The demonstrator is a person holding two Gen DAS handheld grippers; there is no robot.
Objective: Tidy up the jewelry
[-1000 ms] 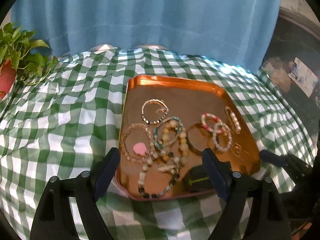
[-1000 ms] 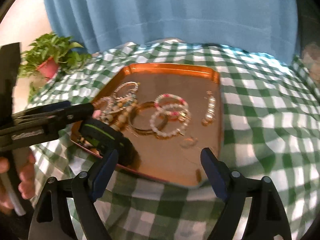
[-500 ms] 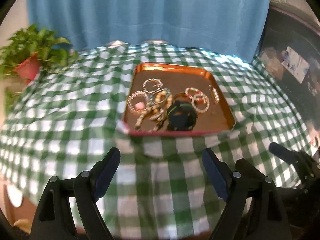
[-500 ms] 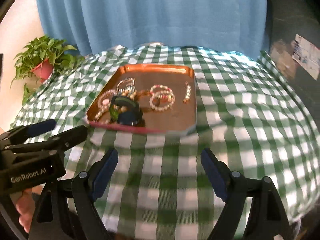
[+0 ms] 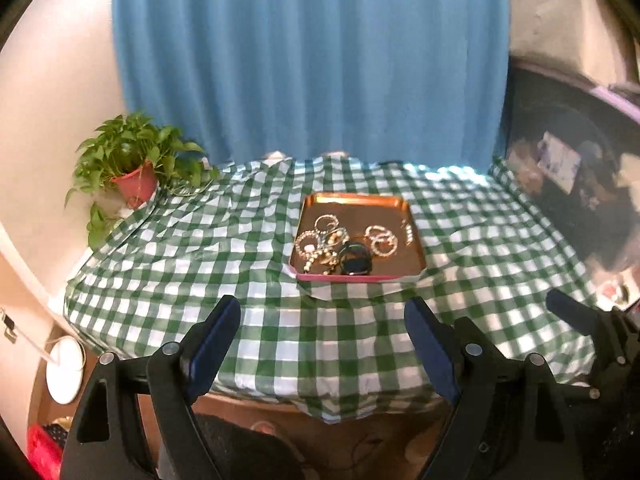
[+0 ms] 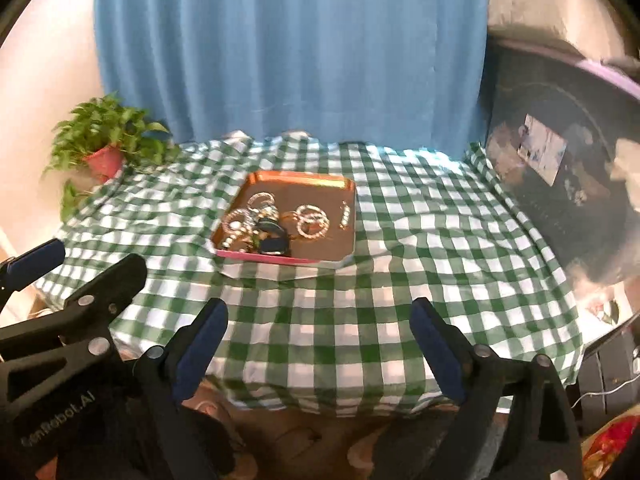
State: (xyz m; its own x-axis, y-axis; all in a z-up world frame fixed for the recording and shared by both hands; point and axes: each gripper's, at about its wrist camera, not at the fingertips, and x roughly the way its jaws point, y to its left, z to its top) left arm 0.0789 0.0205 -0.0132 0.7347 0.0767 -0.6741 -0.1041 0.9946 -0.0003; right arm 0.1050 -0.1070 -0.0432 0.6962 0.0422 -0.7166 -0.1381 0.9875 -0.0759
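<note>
While the bracelets (image 5: pixel 382 241) lie in the copper tray (image 5: pixel 356 200) on the checked tablecloth (image 5: pixel 200 248), the left gripper (image 5: pixel 322 334) is wide apart and empty. The right gripper (image 6: pixel 320 334) is opening, empty too.

A blue curtain (image 5: pixel 312 60) hangs in folds behind the table and fills the middle of the back. The table carries a green and white checked tablecloth (image 5: pixel 224 248) with many wrinkles. At its left corner stands a green potted plant (image 5: pixel 132 160) in a red pot, before a pale wall (image 5: pixel 52 92). On the right is dark furniture (image 6: pixel 560 184), blurred. The floor (image 6: pixel 304 440) below looks brown.
</note>
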